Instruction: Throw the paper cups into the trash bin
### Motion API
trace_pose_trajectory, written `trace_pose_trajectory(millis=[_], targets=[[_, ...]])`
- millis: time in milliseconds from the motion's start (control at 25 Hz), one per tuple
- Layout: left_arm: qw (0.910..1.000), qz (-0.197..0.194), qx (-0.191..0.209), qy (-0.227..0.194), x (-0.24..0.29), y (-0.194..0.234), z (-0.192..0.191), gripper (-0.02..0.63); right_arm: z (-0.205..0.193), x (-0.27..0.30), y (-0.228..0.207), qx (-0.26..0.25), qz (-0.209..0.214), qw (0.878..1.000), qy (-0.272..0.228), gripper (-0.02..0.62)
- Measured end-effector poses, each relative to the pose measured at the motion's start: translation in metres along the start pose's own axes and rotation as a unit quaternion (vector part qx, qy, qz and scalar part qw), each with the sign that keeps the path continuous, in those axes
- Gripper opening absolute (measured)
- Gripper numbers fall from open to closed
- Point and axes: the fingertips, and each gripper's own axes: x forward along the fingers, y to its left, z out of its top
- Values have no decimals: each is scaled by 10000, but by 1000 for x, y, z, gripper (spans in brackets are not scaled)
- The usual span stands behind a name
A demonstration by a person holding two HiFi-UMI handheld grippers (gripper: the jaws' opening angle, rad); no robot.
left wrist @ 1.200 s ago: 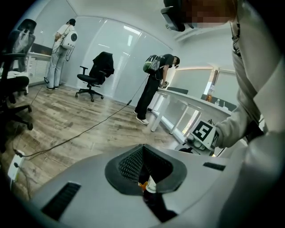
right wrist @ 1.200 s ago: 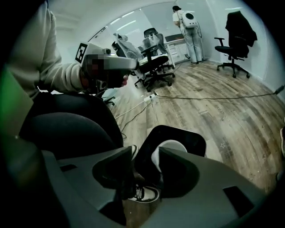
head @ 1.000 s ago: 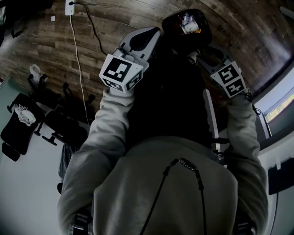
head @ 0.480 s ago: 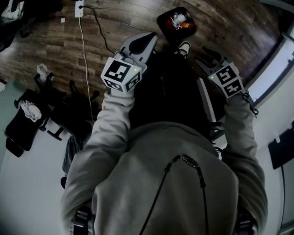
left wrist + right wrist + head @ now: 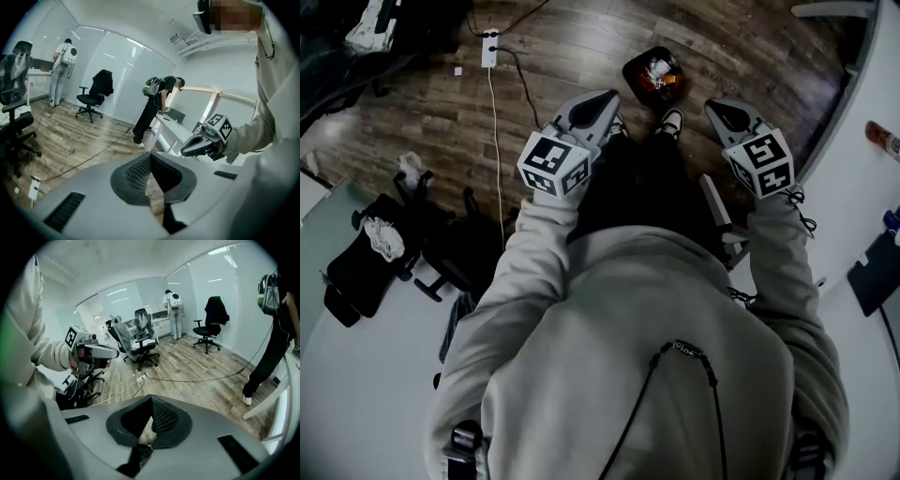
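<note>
A small black trash bin stands on the wood floor far below, with white and orange rubbish in it; I cannot make out single cups. My left gripper and right gripper are held high over the floor, either side of my legs, nearer than the bin. The left gripper has its jaw tips together with nothing between them. The right gripper has just been closing and is shut, also with nothing in it. Each gripper shows in the other's view: right gripper, left gripper.
A power strip with a white cable lies on the floor at the left. Black office chairs crowd the left side. A white desk curves along the right. Other people stand at a desk and by the glass wall.
The head view has risen: the bin has shrunk and slid down from the top edge, and more floor shows. Both grippers came up with it and keep about the same places.
</note>
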Motion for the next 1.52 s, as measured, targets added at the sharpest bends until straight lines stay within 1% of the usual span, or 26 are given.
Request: trace_pose_trajectory(millis=[160, 280, 360, 520, 640, 720, 840, 960, 1000, 1080, 1160, 1240, 1280, 1360, 1440, 1520], targets=[[9996, 3, 205, -216, -12, -1, 34, 2, 35, -22, -3, -177, -291, 9992, -212, 18], [9989, -12, 414, -217, -19, -12, 42, 2, 38, -36, 1, -376, -440, 9982, -159, 18], [9983, -36, 520, -242, -21, -15, 46, 2, 40, -39, 0, -381, -498, 9979, -169, 18], [9972, -48, 610, -419, -29, -13, 64, 2, 61, -44, 5, -261, -555, 9971, -454, 18], [9946, -97, 755, -702, -36, -16, 99, 2, 90, -61, 8, -233, -651, 9943, -806, 18], [9912, -123, 957, -907, -43, -20, 129, 2, 119, -79, 9, -368, -798, 9905, -1058, 18], [9847, -138, 1253, -1204, -57, -29, 176, 2, 160, -113, 7, -654, -1089, 9824, -1369, 18], [9746, -149, 1734, -1408, -70, -37, 222, 2, 203, -155, 11, -816, -1346, 9709, -1807, 18], [9720, -156, 1836, -1460, -74, -40, 237, 2, 215, -169, 15, -887, -1426, 9663, -1950, 18], [9684, -221, 1882, -1622, -81, -52, 265, 2, 234, -195, 22, -986, -1566, 9566, -2253, 18], [9630, -323, 1974, -1809, -86, -68, 289, 2, 251, -220, 25, -884, -1627, 9454, -2682, 18], [9566, -399, 2124, -1956, -91, -84, 305, 2, 266, -243, 24, -658, -1653, 9334, -3117, 18], [9541, -423, 2183, -2005, -93, -91, 310, 2, 271, -253, 24, -567, -1680, 9290, -3249, 18], [9503, -460, 2274, -2074, -96, -102, 317, 2, 277, -268, 22, -520, -1786, 9236, -3352, 18], [9471, -479, 2342, -2143, -98, -108, 326, 2, 285, -279, 24, -617, -1886, 9189, -3409, 18], [9453, -474, 2375, -2183, -100, -109, 332, 2, 290, -281, 29, -738, -1891, 9165, -3446, 18]])
